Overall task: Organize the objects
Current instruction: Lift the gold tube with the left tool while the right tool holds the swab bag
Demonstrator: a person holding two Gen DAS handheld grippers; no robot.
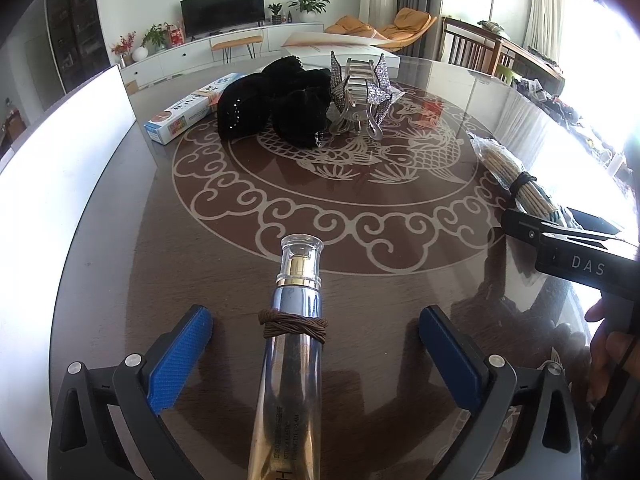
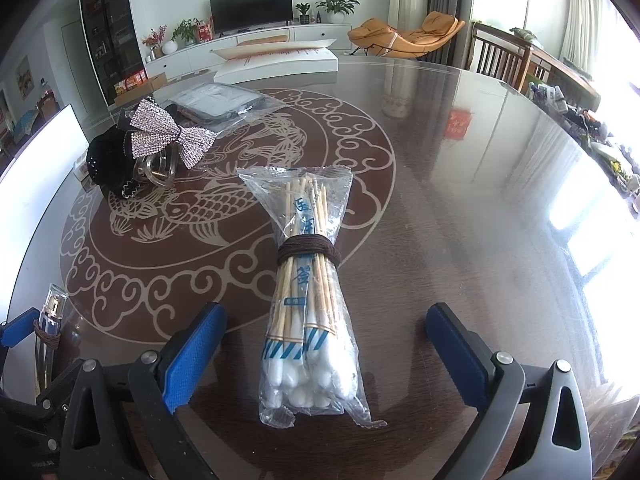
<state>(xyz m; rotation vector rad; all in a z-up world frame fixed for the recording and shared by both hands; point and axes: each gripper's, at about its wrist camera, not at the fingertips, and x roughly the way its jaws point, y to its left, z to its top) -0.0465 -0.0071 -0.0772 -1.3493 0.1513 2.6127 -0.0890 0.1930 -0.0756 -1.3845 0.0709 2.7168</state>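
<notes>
A slim cosmetic bottle (image 1: 294, 344) with a clear cap and a brown hair tie wound round it lies on the table between the pads of my open left gripper (image 1: 316, 344); the pads stand apart from it. It also shows at the left edge of the right wrist view (image 2: 50, 320). A clear bag of cotton swabs (image 2: 310, 300), bound with a brown hair tie, lies between the pads of my open right gripper (image 2: 326, 344), not touched. The bag also shows in the left wrist view (image 1: 516, 180), with the right gripper (image 1: 568, 248) by it.
A black scrunchie (image 1: 276, 104), a rhinestone bow hair claw (image 1: 360, 92) and a long blue-and-white box (image 1: 192, 112) lie at the far side of the round patterned table (image 1: 360, 208). A plastic-wrapped dark packet (image 2: 224, 104) lies behind the bow. A white board (image 1: 60, 152) stands left.
</notes>
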